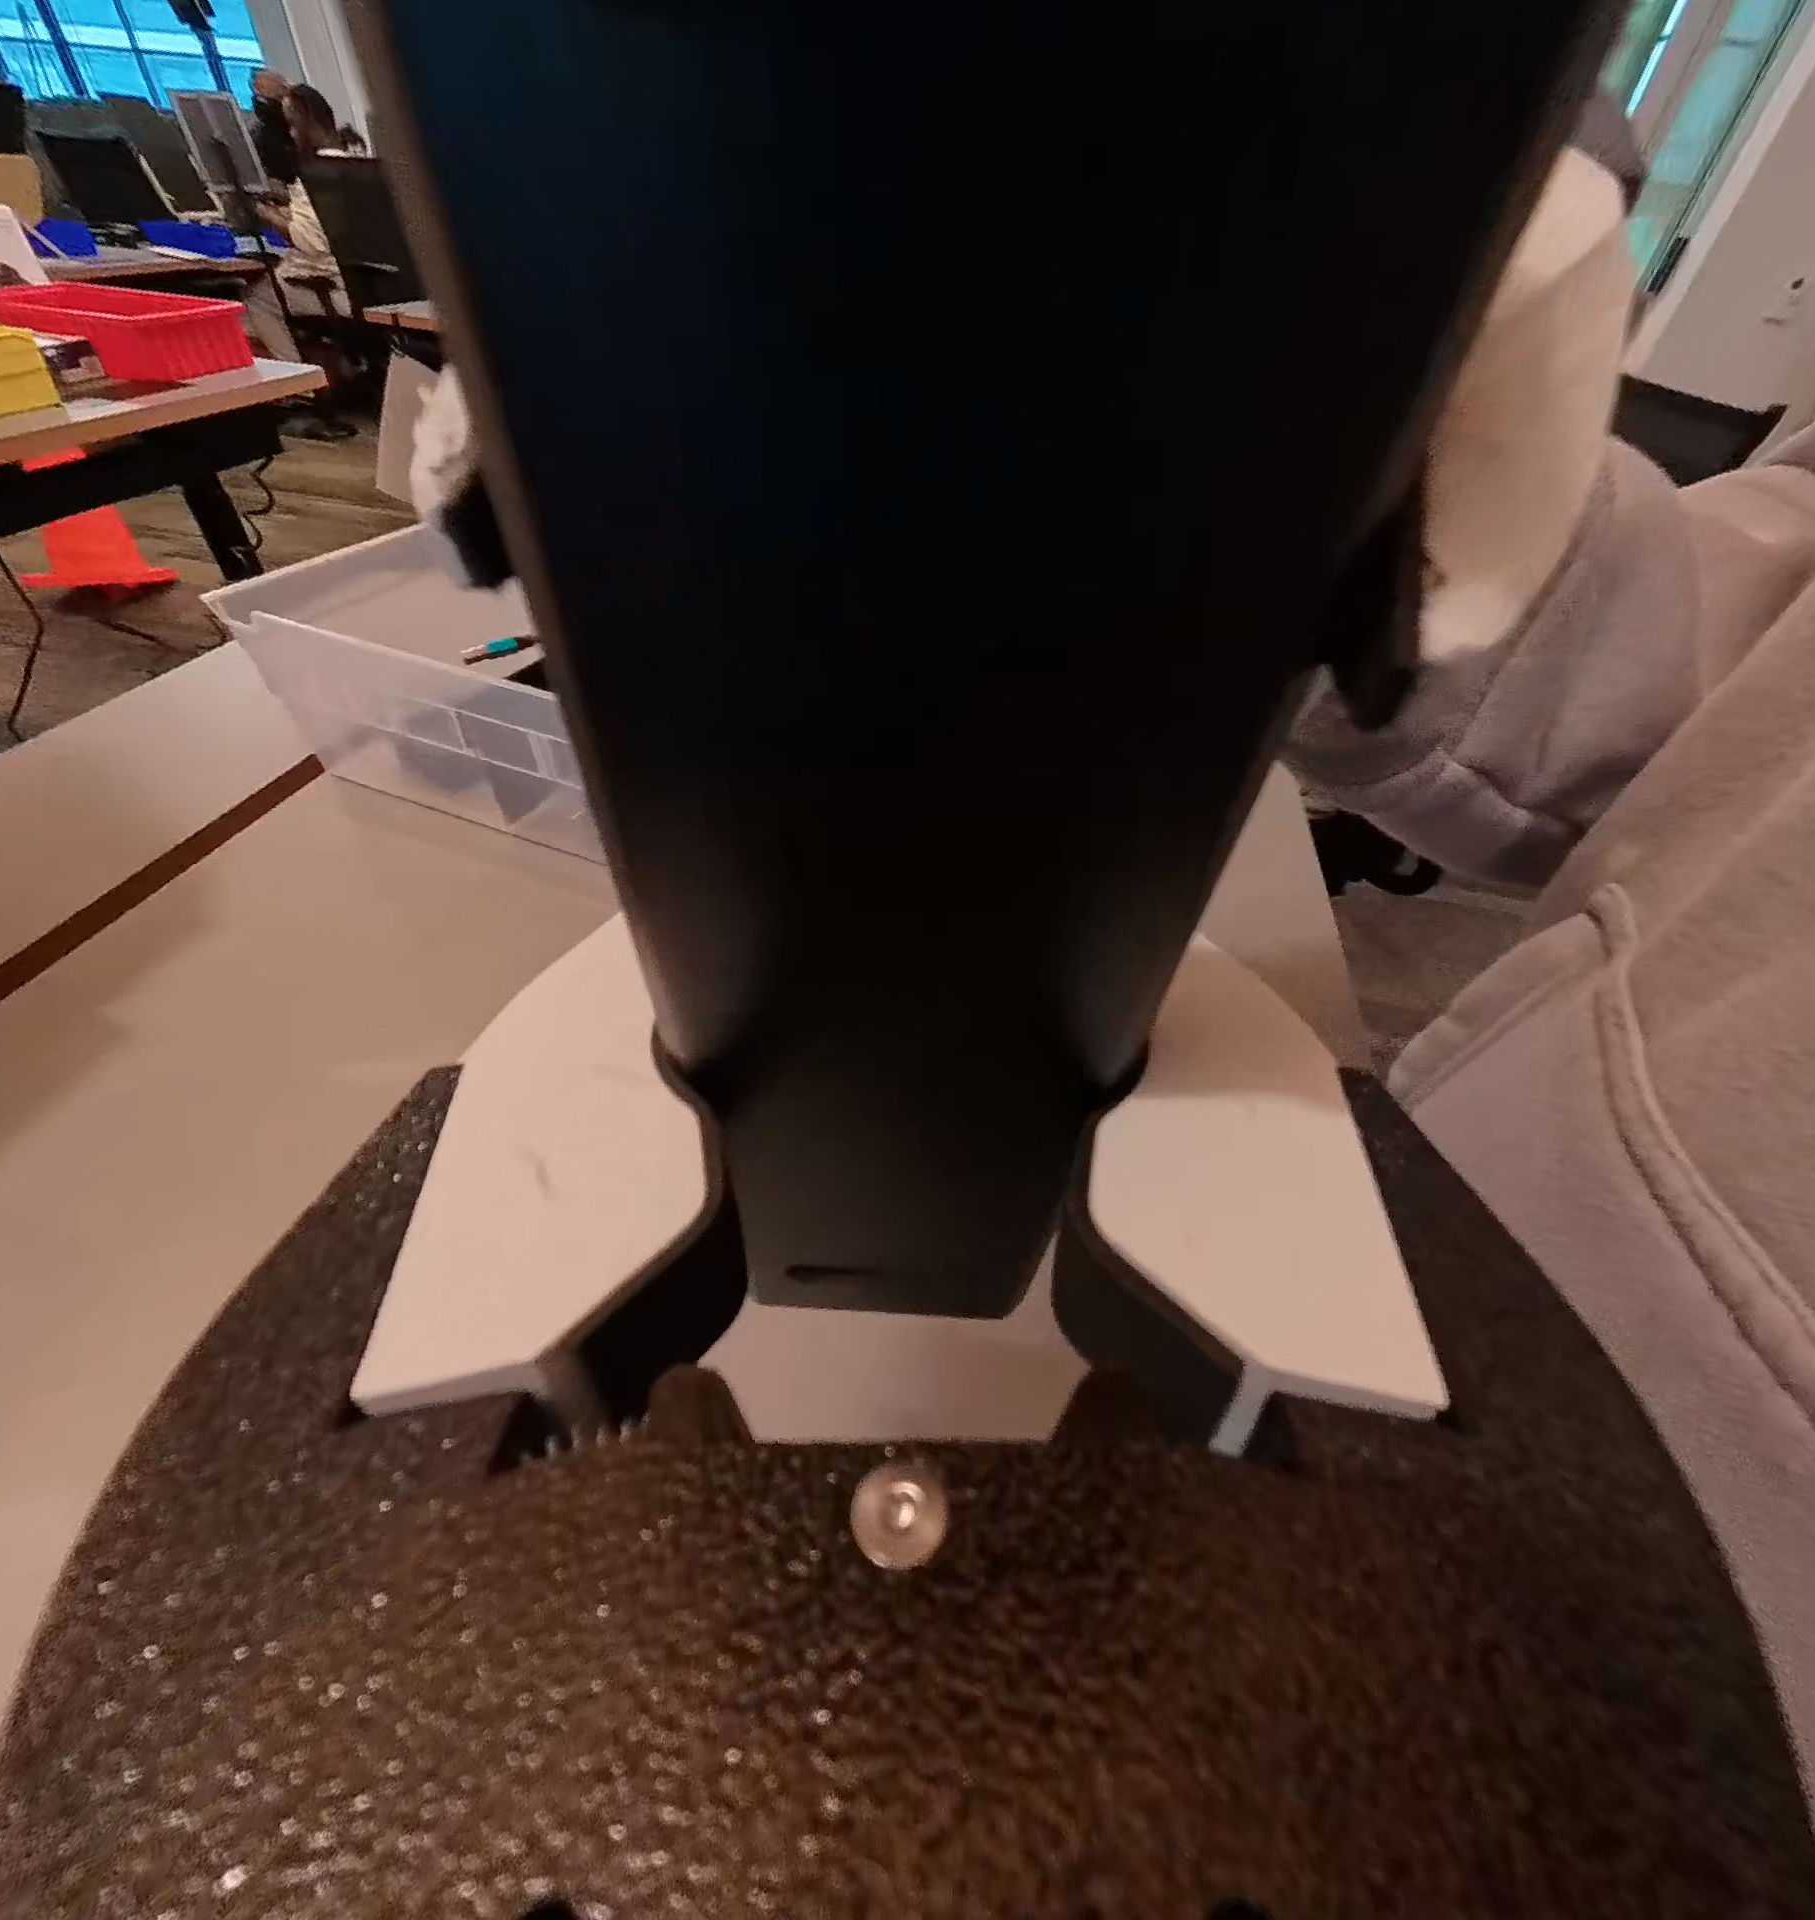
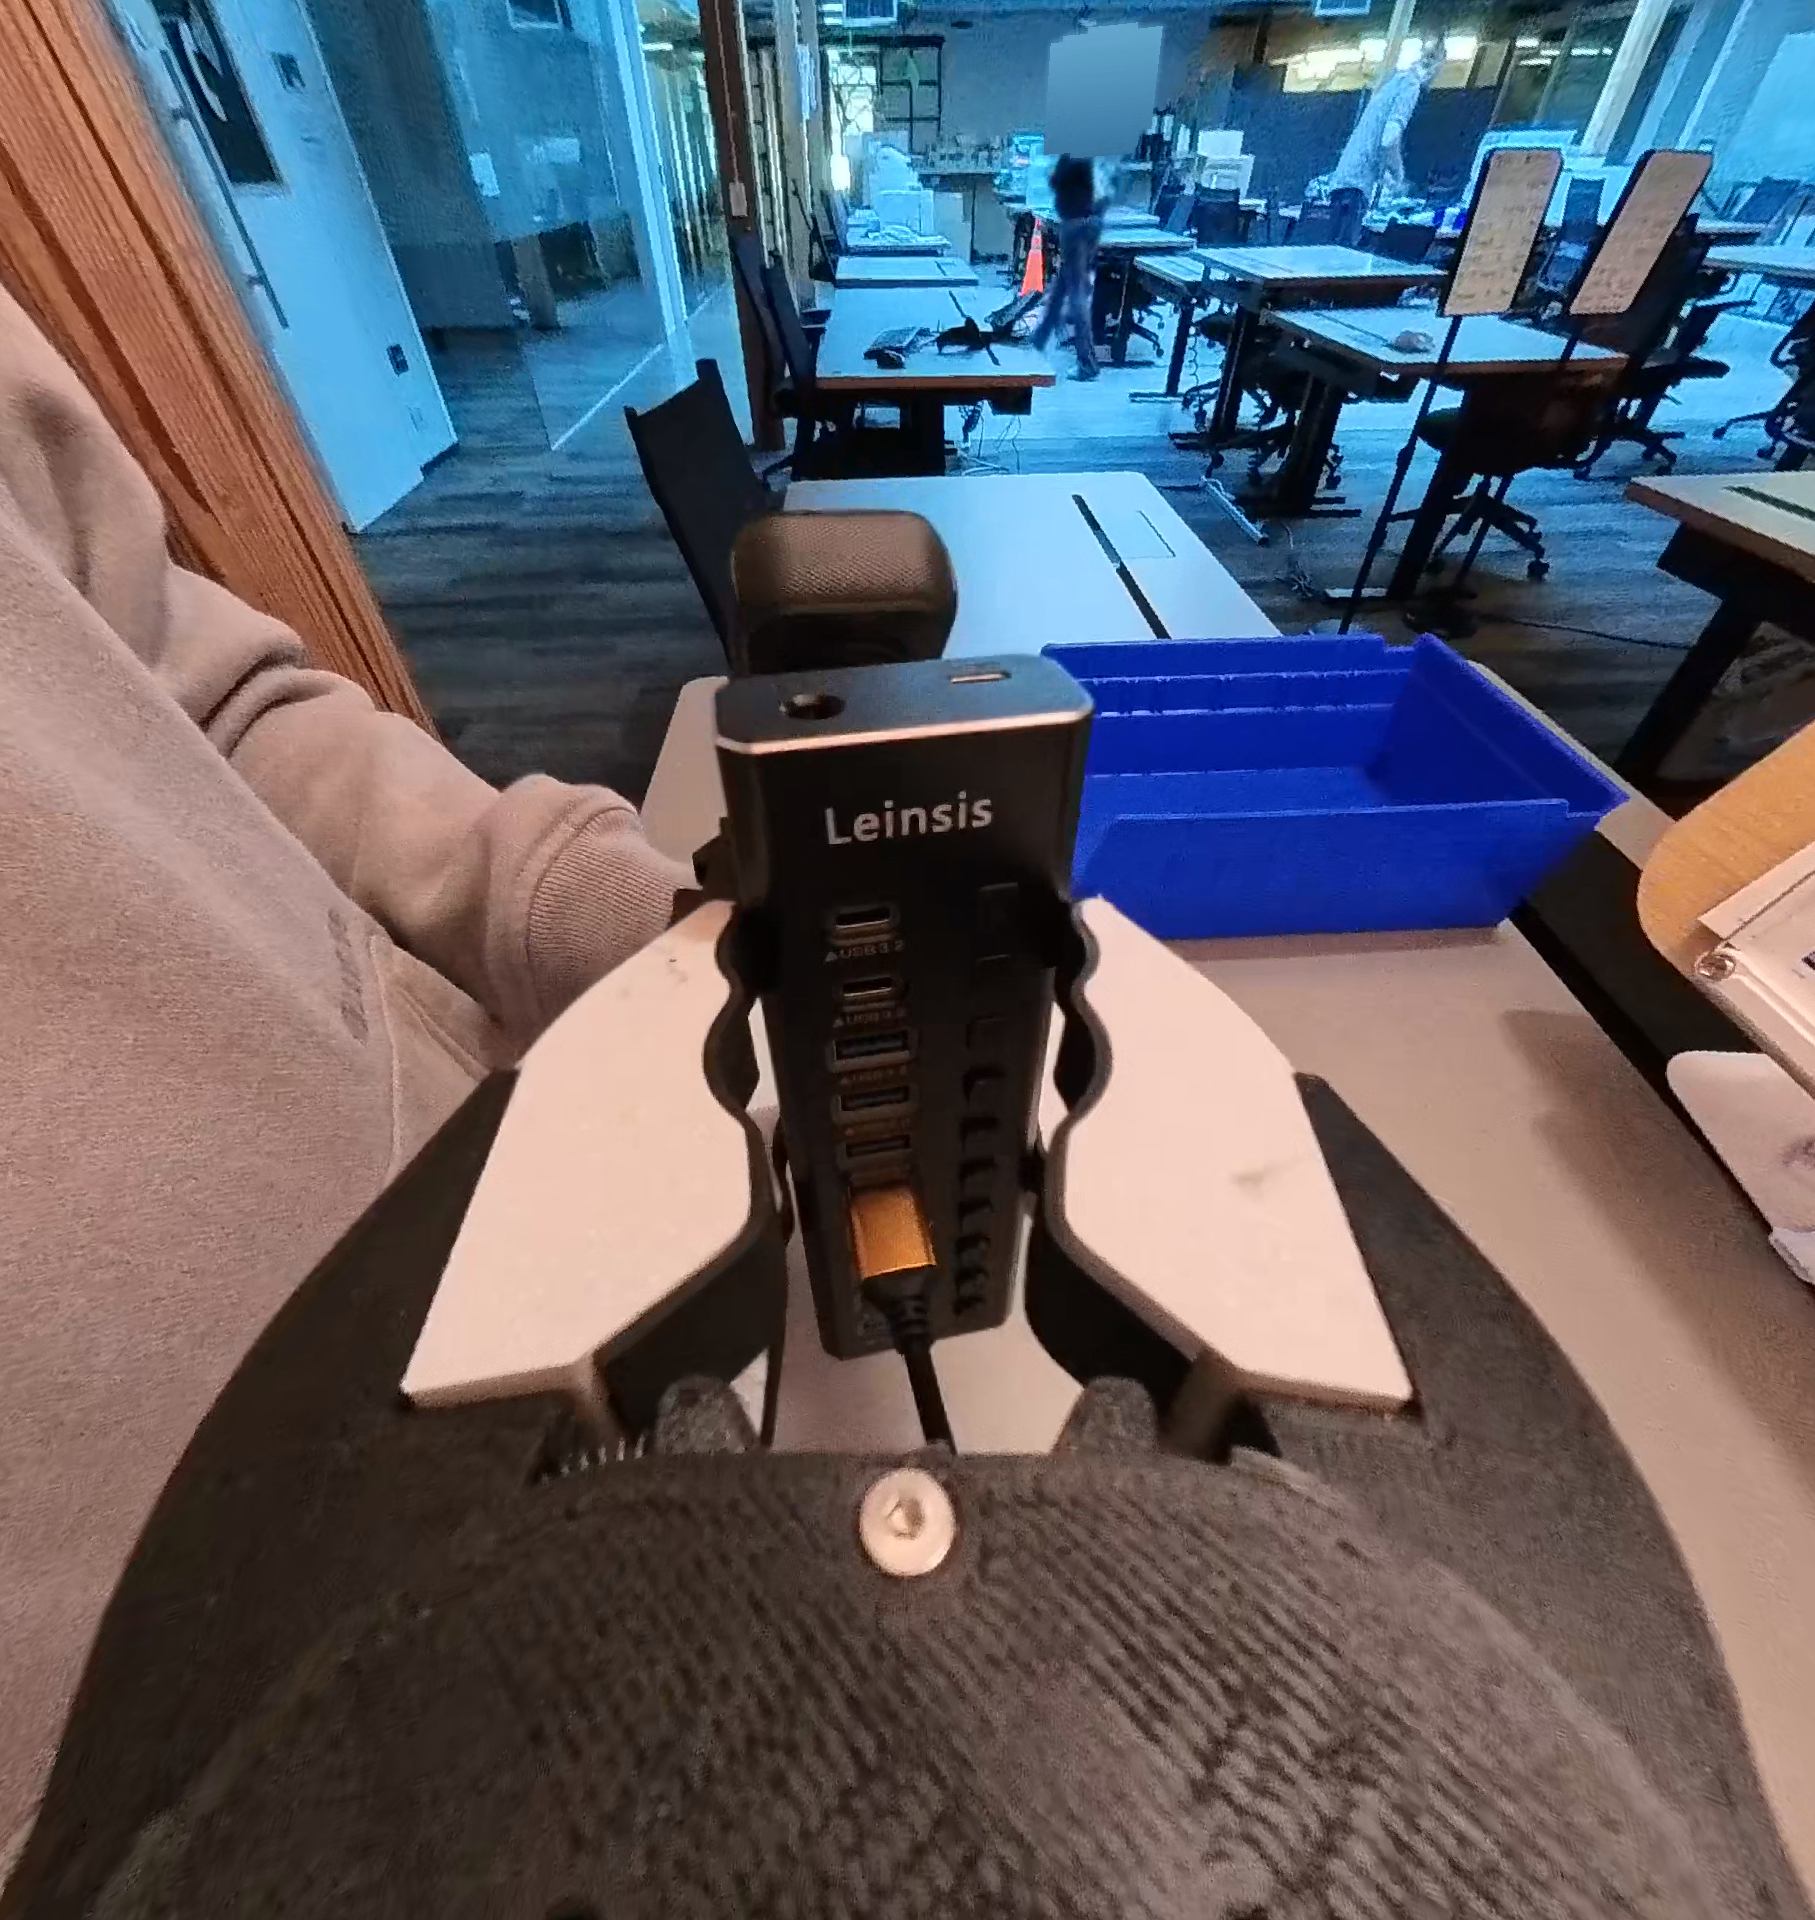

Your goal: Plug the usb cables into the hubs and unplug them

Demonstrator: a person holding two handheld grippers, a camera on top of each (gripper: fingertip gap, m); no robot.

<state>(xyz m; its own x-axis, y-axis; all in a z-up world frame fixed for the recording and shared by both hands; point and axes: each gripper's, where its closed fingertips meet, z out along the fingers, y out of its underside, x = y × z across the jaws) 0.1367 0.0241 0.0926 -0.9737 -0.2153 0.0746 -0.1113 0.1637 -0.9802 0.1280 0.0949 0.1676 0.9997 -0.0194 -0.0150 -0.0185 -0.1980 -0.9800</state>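
- Table (image 2: 1402,1091): grey, with a blue bin (image 2: 1329,790) at two o'clock of the hub.
- Hub (image 2: 908,997): a black, rigid bar, probably fairly light, standing upright in both grippers; its smooth sides suit a mid-body grip clear of the ports.
- Right gripper (image 2: 908,966): closed on the hub's sides.
- Left gripper (image 1: 898,1081): clamped on the same hub from its back (image 1: 934,520).
- Gold plug (image 2: 889,1236): seated at six o'clock on the hub; grasp its stiff shell, not the soft black cable (image 2: 929,1397).

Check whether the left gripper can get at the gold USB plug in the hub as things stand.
Probably not. The left gripper is shut on a black device that fills its jaws, and the gold plug sits low on the hub, deep between the fingers of the right gripper.
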